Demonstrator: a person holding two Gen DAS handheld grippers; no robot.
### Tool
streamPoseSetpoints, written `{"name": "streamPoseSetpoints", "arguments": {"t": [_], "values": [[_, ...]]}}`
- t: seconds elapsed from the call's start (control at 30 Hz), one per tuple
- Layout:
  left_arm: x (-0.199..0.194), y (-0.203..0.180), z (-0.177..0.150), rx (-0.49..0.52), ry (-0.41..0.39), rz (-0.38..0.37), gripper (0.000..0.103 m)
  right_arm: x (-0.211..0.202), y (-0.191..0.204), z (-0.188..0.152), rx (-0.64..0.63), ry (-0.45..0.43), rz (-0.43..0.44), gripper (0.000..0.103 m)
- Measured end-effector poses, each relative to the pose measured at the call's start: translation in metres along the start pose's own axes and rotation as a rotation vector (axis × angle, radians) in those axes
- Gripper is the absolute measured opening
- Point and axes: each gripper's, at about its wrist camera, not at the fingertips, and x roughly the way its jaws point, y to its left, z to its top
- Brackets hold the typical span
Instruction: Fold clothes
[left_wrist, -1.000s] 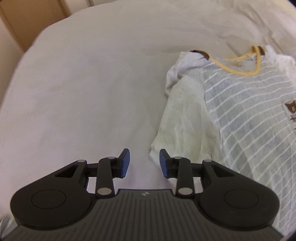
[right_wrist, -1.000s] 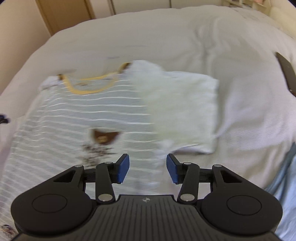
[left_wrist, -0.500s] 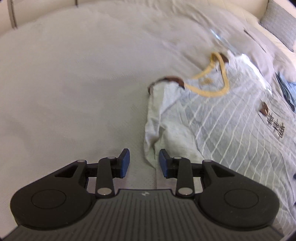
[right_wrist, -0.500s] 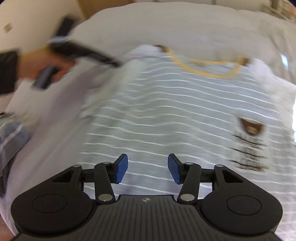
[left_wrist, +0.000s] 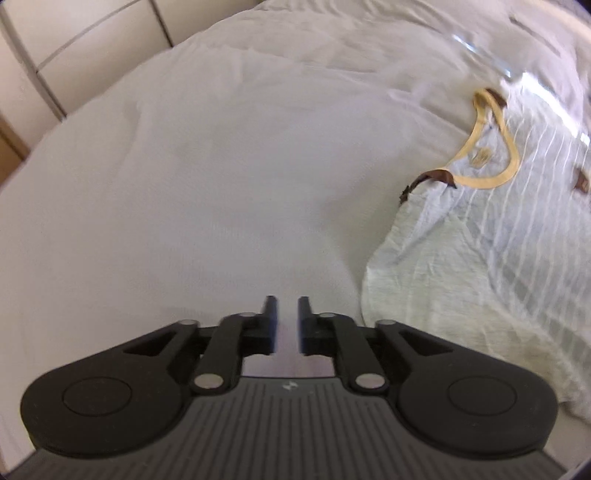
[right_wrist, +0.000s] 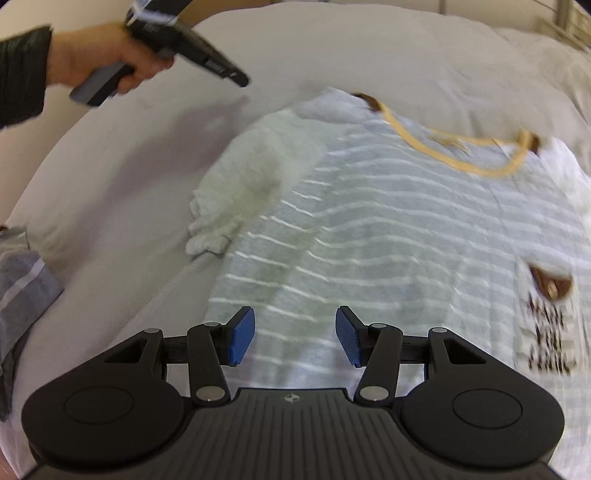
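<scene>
The striped T-shirt lay flat on the bed with 1 sleeve tucked inward for folding, while the left tool was closing on nothing and the right tool hovered unclenched above its hem.

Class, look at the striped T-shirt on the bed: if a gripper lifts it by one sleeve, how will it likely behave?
The striped T-shirt is probably floppy: its sleeve lies rumpled. It looks thin, so likely light. It would probably drape and drag across the bed sheet.
</scene>
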Motion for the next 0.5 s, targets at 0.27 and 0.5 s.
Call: {"name": "streamPoseSetpoints", "arguments": {"t": [0.27, 0.5], "values": [[-0.034, -0.001, -0.084, -0.19, 0.015, -0.018, 0.018, 0.041, 0.065, 0.025, -0.337, -0.065, 0.031, 0.051], [-0.061, -0.007, -0.13, -0.362, -0.02, -0.013, 0.024, 0.1, 0.114, 0.036, -0.598, -0.068, -0.101, 0.053]]}}
